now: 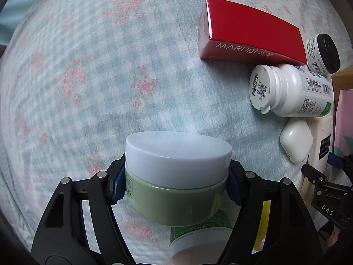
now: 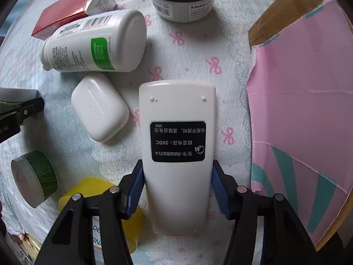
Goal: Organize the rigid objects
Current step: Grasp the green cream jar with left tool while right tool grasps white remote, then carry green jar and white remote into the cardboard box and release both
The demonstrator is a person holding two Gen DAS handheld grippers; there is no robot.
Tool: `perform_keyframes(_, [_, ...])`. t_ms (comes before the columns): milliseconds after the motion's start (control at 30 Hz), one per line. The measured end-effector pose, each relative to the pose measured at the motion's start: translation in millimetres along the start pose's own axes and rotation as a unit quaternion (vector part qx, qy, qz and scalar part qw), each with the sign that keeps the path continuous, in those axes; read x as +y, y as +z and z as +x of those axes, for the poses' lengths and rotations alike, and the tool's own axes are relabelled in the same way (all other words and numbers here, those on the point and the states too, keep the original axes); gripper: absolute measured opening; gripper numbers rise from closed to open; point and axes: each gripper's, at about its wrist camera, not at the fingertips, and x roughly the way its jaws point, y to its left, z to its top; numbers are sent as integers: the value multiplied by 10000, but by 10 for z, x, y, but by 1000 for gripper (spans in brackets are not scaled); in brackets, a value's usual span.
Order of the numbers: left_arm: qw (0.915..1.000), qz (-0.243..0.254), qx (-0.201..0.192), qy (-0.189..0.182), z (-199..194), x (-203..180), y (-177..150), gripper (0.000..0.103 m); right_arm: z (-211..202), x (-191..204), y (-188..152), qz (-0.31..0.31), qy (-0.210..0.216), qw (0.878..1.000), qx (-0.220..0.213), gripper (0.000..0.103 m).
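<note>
Left gripper (image 1: 176, 183) pinches squat green plastic jar with pale flat lid (image 1: 176, 172) by its wall just under lid, above checked floral cloth (image 1: 88, 77). Jar rigid, smooth, likely slippery — grip low on wall, not lid.

Right gripper (image 2: 177, 190) clamps long white plastic remote (image 2: 177, 145) at narrow sides; light, stiff.

Only right view shows pink cardboard box flap (image 2: 308, 110) clearly — and yellow lid (image 2: 97, 190).

The jar (image 1: 176, 176) sits between the left hand-held gripper (image 1: 176, 183) pads, above the bed (image 1: 88, 88). In the right wrist view the remote (image 2: 177, 154) lies lengthwise, the earbud case (image 2: 100, 108) just left of it, the bottle (image 2: 94, 42) on its side beyond that, touching the box (image 2: 66, 11). The carton (image 2: 304, 110) lies at the right.
</note>
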Motion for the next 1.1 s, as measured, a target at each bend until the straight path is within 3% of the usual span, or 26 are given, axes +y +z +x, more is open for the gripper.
perform_keyframes(200, [9999, -54, -147, -41, -94, -15, -151, 68, 53, 26, -15, -35, 7, 10000, -83, 53])
perform_keyframes(567, [9977, -245, -620, -145, -604, -9, -520, 68, -530, -120, -228, -63, 248, 9978, -607, 53])
perform_keyframes(833, [9939, -387, -1022, -170, -1401, -96, -908, 68, -1252, -185, -431, -82, 613, 9916, -1139, 53])
perform_keyframes(1100, [9875, -338, -1533, -129, -2256, -621, -1064, 68, -2097, -614, -661, 95, 1108, 9799, -1657, 53])
